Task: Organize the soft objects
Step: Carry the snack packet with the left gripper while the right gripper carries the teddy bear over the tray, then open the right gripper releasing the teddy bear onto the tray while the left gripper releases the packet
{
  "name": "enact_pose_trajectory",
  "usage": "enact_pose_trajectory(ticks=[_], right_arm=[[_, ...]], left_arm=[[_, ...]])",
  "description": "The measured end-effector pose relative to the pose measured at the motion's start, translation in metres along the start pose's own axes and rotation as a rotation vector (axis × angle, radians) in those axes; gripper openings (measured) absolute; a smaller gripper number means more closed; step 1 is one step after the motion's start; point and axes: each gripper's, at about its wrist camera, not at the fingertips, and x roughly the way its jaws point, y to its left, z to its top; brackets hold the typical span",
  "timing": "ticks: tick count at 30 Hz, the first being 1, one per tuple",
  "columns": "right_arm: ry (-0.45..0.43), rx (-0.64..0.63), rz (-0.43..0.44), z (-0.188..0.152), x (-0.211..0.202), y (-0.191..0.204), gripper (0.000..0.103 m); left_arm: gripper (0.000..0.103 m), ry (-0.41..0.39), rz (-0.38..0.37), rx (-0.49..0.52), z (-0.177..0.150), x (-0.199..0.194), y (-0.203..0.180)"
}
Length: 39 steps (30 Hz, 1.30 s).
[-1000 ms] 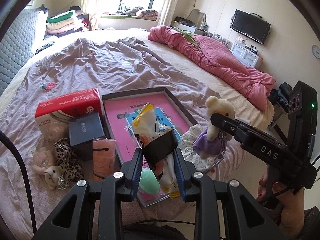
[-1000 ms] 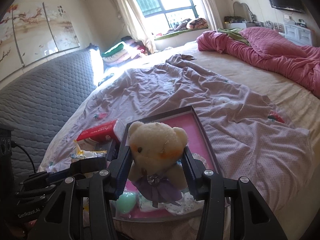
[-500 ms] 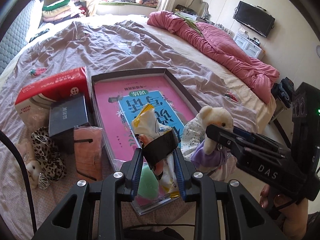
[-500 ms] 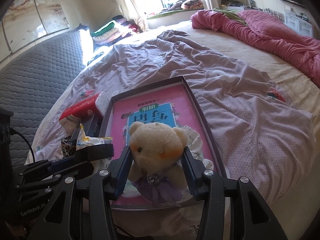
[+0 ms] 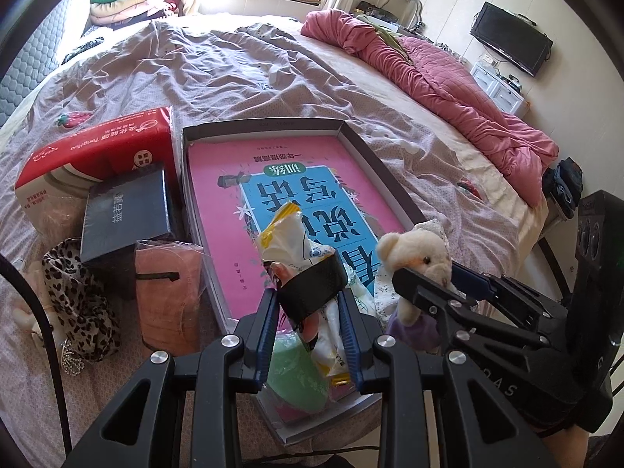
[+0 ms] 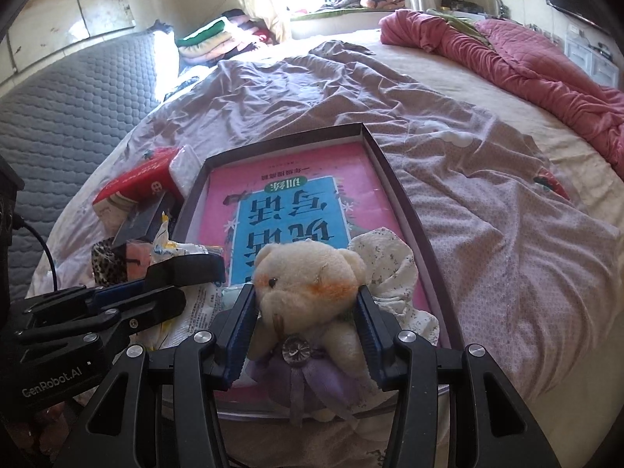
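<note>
though lower, bear (image 6: 308, 284) gripped as before

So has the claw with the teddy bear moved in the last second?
Yes. The right claw and teddy bear have come down toward the tray.

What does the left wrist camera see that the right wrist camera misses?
Only the left wrist view shows the black wall-mounted television and a small green egg-shaped object. Only the right wrist view shows the cream teddy bear's purple dress with its gem button. Both show the pink-and-blue book in the shallow dark box and the red tissue pack.
</note>
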Motion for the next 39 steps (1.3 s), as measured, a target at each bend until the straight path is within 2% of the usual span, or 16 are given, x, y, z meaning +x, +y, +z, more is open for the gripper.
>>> enact_pose_trajectory(ticks=[14,39], right_arm=[[-0.010,0.009,0.016,0.003,0.016,-0.003,0.051],[-0.063,-0.043,0.013,0.001,0.018,0.004,0.054]], left_arm=[[0.031,0.006,0.010,0.005,0.003,0.008,-0.001],[0.031,0.010,0.027,0.025,0.005,0.011,-0.003]])
